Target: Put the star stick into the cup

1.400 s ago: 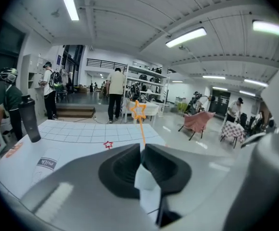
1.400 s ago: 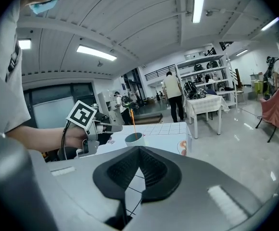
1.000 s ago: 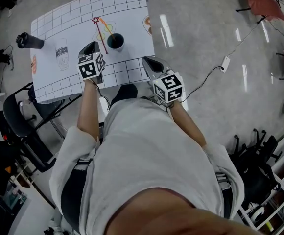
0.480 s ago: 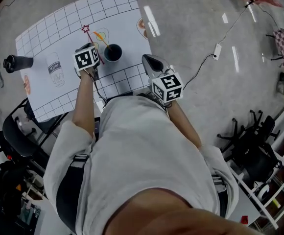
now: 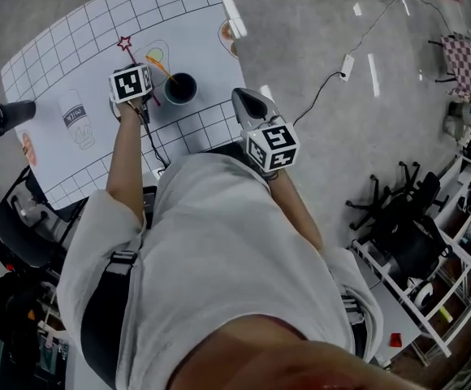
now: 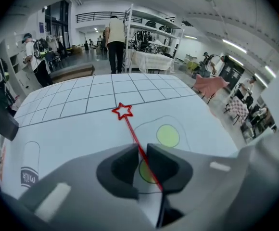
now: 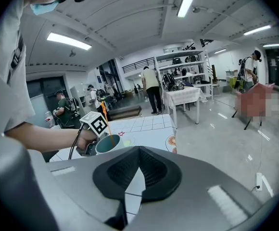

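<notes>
Step in hand: pickup of star stick (image 6: 130,126), lying flat on worktop (image 5: 195,6) just beside cup (image 5: 180,88), star end pointing away. Left hand-held gripper (image 6: 139,148) set over the shaft, jaws opening, shaft in the gap, pads seemingly not pressing. Right hand-held gripper (image 7: 138,150) pressed together, empty, near the worktop's corner. Next, likely: close on shaft, lift, tip upright, lower into cup beside orange stick (image 5: 162,63). Open room across far grid; cup nearer the front edge.

One legible text is present: the word "milk", printed in lower-case letters on the carton outline (image 5: 75,119) drawn on the white gridded sheet (image 5: 53,67). In the left gripper view the word runs sideways on the outline's lower part, near the view's left edge.
</notes>
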Available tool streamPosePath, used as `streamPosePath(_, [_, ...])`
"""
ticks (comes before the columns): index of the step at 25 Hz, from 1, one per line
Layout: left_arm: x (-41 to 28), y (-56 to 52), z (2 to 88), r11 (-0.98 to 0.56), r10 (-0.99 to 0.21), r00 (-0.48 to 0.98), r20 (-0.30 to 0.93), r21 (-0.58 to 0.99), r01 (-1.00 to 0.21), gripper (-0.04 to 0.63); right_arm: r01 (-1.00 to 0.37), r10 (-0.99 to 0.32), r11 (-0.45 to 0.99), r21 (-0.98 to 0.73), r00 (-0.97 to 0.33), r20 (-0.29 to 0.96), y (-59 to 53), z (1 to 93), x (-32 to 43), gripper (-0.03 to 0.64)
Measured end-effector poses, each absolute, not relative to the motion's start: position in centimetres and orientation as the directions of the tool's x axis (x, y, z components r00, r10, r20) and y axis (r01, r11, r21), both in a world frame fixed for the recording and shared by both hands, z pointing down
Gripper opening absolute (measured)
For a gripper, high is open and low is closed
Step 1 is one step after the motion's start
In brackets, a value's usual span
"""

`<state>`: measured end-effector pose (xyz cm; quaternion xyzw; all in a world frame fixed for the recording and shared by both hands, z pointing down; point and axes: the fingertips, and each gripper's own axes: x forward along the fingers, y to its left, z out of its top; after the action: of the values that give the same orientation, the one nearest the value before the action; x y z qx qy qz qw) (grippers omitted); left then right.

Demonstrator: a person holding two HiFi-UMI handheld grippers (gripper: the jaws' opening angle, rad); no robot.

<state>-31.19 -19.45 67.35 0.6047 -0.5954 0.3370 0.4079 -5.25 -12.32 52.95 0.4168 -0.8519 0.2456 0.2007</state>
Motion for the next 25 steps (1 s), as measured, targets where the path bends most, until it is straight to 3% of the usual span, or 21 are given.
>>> streamPosePath(7, [-31.4,-19.4,67.3,0.045,-0.467,0.075,0.881,0.108,-0.993,0.029,-0.81,-0.609,0.534,-0.243,-0.568,0.555,-12.2,53.2,-4.6,-0.002])
streamPosePath(12, [-32.0,-19.6,64.7,0.109,-0.589,0.047,0.807,0.137,-0.985,0.018,-0.784,-0.595,0.571,-0.242,-0.599,0.536,-11.5,52.7,-4.5,-0.002])
streamPosePath(19, [-32.4,-19.5,55.8,0.159,-0.829,-0.014,0.558,0.212,-0.964,0.018,-0.747,-0.575,0.619,-0.244,-0.642,0.507,-10.3,51.8,-3.6,-0.002])
streamPosePath(25, [-31.5,-17.1,47.4,0.149,-0.943,-0.053,0.33,0.272,-0.951,0.018,-0.707,-0.553,0.665,-0.242,-0.683,0.478,-9.2,51.0,-3.3,-0.002])
